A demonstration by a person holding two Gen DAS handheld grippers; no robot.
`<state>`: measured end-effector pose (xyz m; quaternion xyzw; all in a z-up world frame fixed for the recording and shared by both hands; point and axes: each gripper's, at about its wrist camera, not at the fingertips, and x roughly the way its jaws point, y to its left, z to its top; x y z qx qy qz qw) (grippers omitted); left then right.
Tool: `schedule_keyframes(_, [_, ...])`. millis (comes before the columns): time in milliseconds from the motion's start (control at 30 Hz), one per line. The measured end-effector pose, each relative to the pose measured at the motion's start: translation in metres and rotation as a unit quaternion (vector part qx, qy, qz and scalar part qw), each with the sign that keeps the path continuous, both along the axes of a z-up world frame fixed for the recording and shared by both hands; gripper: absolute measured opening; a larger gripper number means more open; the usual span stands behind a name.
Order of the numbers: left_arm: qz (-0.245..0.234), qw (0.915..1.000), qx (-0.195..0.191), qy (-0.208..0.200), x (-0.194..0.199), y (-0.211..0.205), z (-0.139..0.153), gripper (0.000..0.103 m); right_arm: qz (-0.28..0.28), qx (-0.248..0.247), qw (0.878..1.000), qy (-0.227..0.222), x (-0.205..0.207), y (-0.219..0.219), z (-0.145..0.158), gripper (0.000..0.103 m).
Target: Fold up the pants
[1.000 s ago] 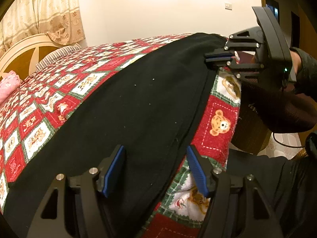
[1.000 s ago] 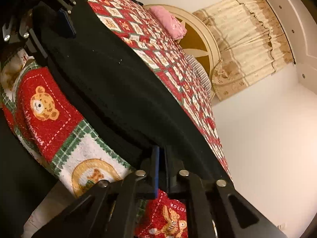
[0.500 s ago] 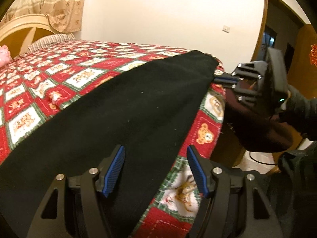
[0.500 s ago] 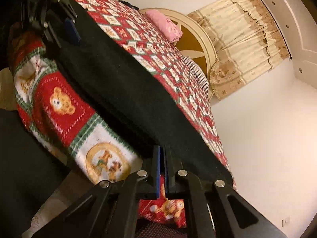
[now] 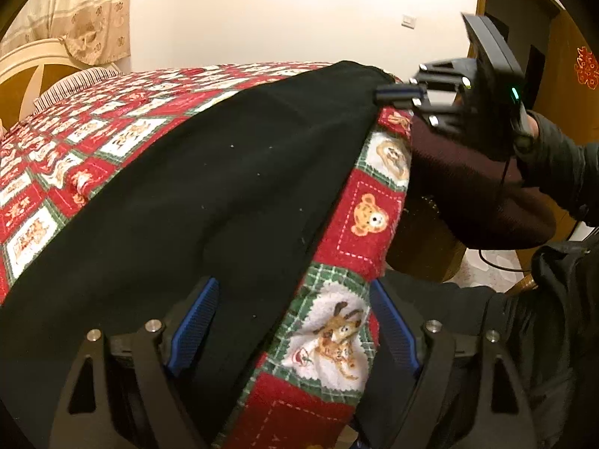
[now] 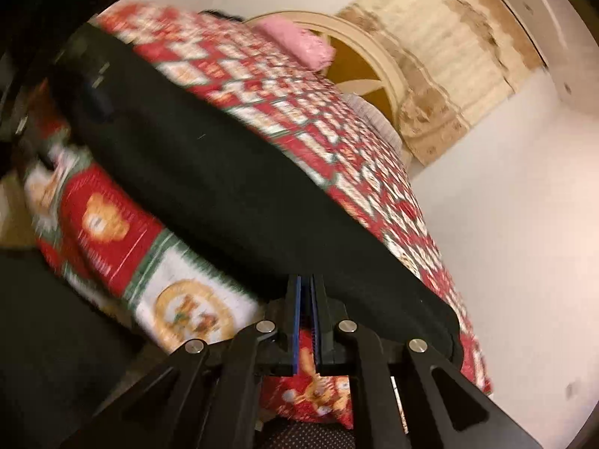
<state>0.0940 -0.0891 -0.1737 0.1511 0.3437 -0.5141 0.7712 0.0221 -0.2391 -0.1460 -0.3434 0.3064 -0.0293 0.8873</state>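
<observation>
Black pants (image 5: 209, 194) lie stretched along the near edge of a bed with a red Christmas quilt (image 5: 367, 224). My left gripper (image 5: 292, 288) hovers over the near end, and its jaws are opening. The pants' edge and a strip of quilt lie between the blue pads (image 5: 194, 321), which do not press on the cloth. At the far end my right gripper (image 5: 389, 95) is shut on the pants' edge. In the blurred right wrist view its pads (image 6: 297, 307) sit together at the cloth's rim (image 6: 337, 284), and the left gripper (image 6: 93, 86) shows dimly far off.
The quilt hangs over the bed's side (image 6: 179, 292). A cream headboard (image 6: 374, 60), a pink pillow (image 6: 299, 43) and a striped pillow (image 5: 75, 82) are at the head end. A person's dark sleeve (image 5: 554, 164) holds the right gripper, beside a wooden door (image 5: 561, 75).
My left jaws have spread wider over the pants' edge. The right gripper has rolled and lifted a little with the far end still pinched; its view is now blurred.
</observation>
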Motion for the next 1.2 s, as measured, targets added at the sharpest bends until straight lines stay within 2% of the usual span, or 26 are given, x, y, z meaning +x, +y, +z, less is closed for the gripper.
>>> schedule_keyframes(100, [0.000,1.0000,-0.001,-0.003,0.000,0.001,0.000,0.085,-0.035,0.023,0.999,0.010,0.010,-0.018,-0.003,0.005])
schedule_keyframes(200, [0.000,1.0000,-0.005,-0.002,0.000,0.002,0.000,0.085,-0.059,0.071,0.995,0.035,0.014,-0.040,-0.009,0.005])
schedule_keyframes(333, [0.002,1.0000,-0.006,-0.005,-0.002,0.004,0.001,0.085,-0.065,0.104,0.992,0.036,0.008,-0.044,-0.004,0.006])
schedule_keyframes(400, [0.008,0.9999,-0.006,-0.010,-0.003,0.005,0.002,0.085,-0.073,0.126,0.989,0.023,0.006,-0.049,0.004,0.008])
schedule_keyframes(433, [0.011,0.9999,-0.006,-0.012,-0.002,0.004,0.002,0.085,-0.084,0.137,0.987,0.018,0.008,-0.056,0.009,0.019])
schedule_keyframes(467, [0.014,0.9998,-0.006,-0.012,-0.001,0.005,0.002,0.085,-0.094,0.141,0.985,0.017,0.011,-0.062,0.011,0.043])
schedule_keyframes(500, [0.015,0.9998,-0.006,-0.012,-0.001,0.005,0.001,0.085,-0.104,0.145,0.984,0.011,0.015,-0.069,0.014,0.053])
schedule_keyframes(533, [0.015,0.9998,-0.005,-0.013,-0.001,0.005,0.001,0.085,-0.116,0.156,0.981,-0.003,0.020,-0.080,0.020,0.057])
schedule_keyframes(600, [0.015,0.9998,-0.003,-0.015,-0.001,0.004,0.001,0.085,-0.143,0.182,0.973,-0.012,0.030,-0.101,0.030,0.057])
schedule_keyframes(633, [0.015,0.9997,-0.002,-0.016,-0.001,0.004,0.001,0.085,-0.163,0.211,0.964,-0.020,0.037,-0.117,0.039,0.057])
schedule_keyframes(733, [0.015,0.9997,-0.001,-0.019,-0.002,0.003,0.000,0.085,-0.209,0.258,0.943,-0.037,0.053,-0.151,0.054,0.056])
schedule_keyframes(833, [0.015,0.9997,-0.002,-0.017,-0.001,0.003,0.000,0.085,-0.224,0.293,0.929,-0.023,0.065,-0.173,0.052,0.041])
schedule_keyframes(867, [0.016,0.9997,-0.002,-0.016,-0.001,0.003,0.000,0.086,-0.227,0.302,0.926,-0.013,0.070,-0.177,0.047,0.040])
schedule_keyframes(933, [0.015,0.9998,-0.003,-0.014,0.000,0.003,0.000,0.086,-0.239,0.302,0.923,0.003,0.079,-0.181,0.032,0.035])
schedule_keyframes(1033, [0.017,0.9997,-0.001,-0.015,0.000,0.002,0.000,0.086,-0.250,0.282,0.926,-0.008,0.086,-0.187,0.019,0.034])
schedule_keyframes(1100, [0.021,0.9996,0.000,-0.018,-0.001,0.001,0.001,0.086,-0.255,0.296,0.921,-0.009,0.087,-0.192,0.019,0.034])
schedule_keyframes(1200, [0.048,0.9983,-0.009,-0.032,-0.002,0.007,0.007,0.086,-0.254,0.279,0.926,-0.008,0.086,-0.186,0.026,0.034])
